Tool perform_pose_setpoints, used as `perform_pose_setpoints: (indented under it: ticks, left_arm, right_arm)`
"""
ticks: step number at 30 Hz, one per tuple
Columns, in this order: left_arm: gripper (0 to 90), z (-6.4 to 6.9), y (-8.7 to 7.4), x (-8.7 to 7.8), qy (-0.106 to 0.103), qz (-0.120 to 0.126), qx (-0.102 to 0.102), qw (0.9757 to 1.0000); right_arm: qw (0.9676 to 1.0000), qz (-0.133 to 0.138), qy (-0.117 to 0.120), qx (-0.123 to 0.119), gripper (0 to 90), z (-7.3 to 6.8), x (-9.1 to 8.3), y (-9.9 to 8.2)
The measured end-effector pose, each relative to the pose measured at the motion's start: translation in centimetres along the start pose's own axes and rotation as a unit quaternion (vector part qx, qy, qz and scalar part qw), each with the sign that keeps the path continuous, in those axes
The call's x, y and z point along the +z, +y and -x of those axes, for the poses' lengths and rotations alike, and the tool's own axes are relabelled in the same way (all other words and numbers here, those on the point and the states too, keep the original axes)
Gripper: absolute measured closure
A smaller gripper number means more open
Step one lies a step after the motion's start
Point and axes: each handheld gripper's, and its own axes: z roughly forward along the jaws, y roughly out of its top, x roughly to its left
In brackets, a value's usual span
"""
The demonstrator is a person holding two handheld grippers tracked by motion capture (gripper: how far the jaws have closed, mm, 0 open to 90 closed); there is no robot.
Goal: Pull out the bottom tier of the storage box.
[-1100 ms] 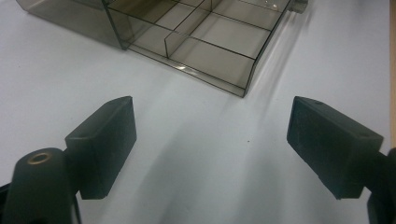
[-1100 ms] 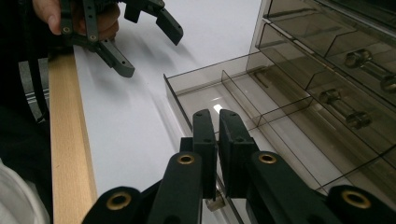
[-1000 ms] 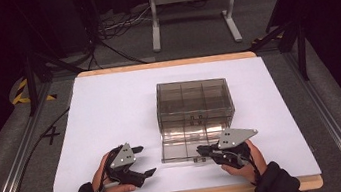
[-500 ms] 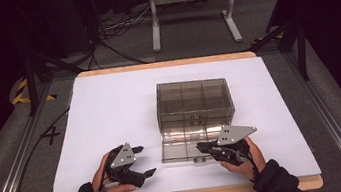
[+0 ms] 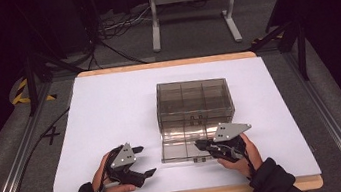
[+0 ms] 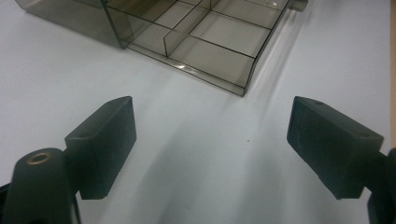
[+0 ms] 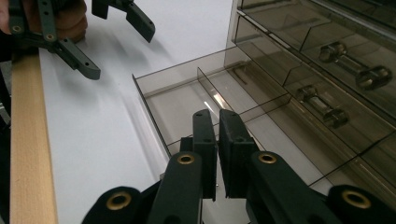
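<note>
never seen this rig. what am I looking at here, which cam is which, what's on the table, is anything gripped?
No robot arm here: a person holds a hand-operated two-jaw gripper in each hand. The high view is a fixed overhead camera looking down on the white table; the person's forearms come in from the bottom. The other two cameras ride on the grippers and look along their black jaws.

On the table stands a smoky transparent drawer cabinet with its bottom drawer pulled out toward the person. The drawer has dividers and its compartments look bare.

The left gripper rests on the table beside the drawer, jaws wide apart, holding nothing. The right gripper has its jaws closed at the drawer's front wall, apparently pinching it; the exact contact is hard to make out.
</note>
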Motion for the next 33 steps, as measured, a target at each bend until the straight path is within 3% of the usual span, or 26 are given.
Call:
perform_pose_setpoints:
  ticks: [14,33]
  left_arm:
    - [16.2,0.0,0.0,0.1,-0.001,0.0,0.0,1.0]
    - [16.2,0.1,0.0,0.1,-0.002,-0.002,0.0,1.0]
  right_arm:
    - [0.9988,-0.046,-0.004,0.017,86.2,0.2,1.5,-0.8]
    - [0.9981,-0.057,-0.008,0.024,85.3,0.3,1.9,-1.2]
